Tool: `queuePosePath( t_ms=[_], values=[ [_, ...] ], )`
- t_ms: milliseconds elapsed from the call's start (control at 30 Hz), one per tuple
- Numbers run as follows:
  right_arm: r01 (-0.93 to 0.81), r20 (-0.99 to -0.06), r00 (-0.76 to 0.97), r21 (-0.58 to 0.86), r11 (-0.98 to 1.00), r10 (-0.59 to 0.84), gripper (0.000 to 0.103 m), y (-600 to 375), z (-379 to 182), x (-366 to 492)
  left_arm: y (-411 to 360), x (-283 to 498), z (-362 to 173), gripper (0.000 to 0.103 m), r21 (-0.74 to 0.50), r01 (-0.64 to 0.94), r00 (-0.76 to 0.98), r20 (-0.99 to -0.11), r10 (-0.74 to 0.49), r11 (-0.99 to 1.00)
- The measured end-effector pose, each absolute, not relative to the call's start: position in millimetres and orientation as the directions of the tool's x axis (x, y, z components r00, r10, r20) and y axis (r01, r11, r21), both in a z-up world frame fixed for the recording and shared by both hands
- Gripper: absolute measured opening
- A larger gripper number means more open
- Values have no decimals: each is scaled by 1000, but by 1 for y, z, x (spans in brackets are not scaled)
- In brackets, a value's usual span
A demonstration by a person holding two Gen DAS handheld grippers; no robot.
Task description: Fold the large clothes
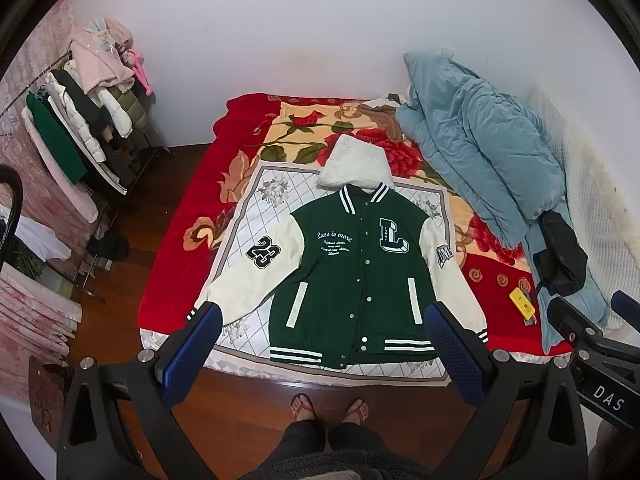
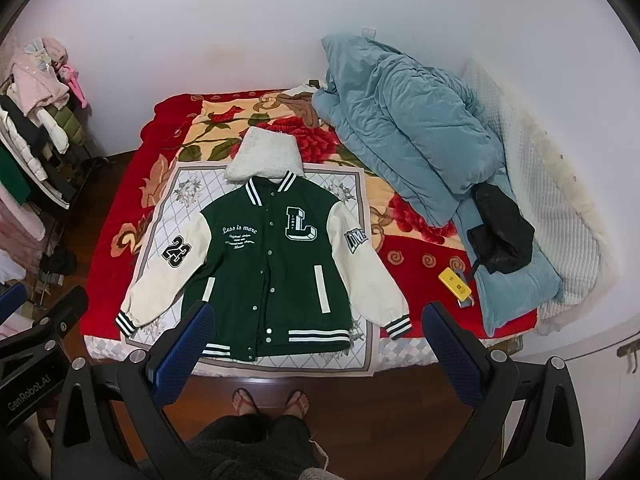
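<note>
Both cuffs (image 2: 400,326) unobscured, right view only.

Around the jacket (image 1: 352,276) the quilted mat (image 1: 248,216) lay bare on its near and left margins, open to approach from the bed's foot. To the jacket's right, a yellow device (image 1: 522,306) sat just beyond the sleeve, with a heaped blue duvet (image 1: 480,152) and black bag (image 1: 562,256) farther right.

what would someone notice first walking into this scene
A green and cream jacket lies spread flat, front up, on the bed, both sleeves out. A rumpled blue quilt is heaped to its right, and both grippers, left and right, hover open above the near edge.
</note>
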State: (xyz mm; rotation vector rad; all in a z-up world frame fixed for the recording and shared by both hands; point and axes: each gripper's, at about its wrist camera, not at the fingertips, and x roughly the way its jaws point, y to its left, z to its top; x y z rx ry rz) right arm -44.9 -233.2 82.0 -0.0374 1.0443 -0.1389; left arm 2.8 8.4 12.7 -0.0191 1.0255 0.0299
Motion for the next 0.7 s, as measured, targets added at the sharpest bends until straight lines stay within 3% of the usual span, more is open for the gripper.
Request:
queuePosePath(
  t_ms=[700],
  values=[
    [98, -857, 497, -100, 990, -136, 103, -232, 86, -44, 11, 1, 19, 103, -4, -33, 528, -849, 14, 999]
  ],
)
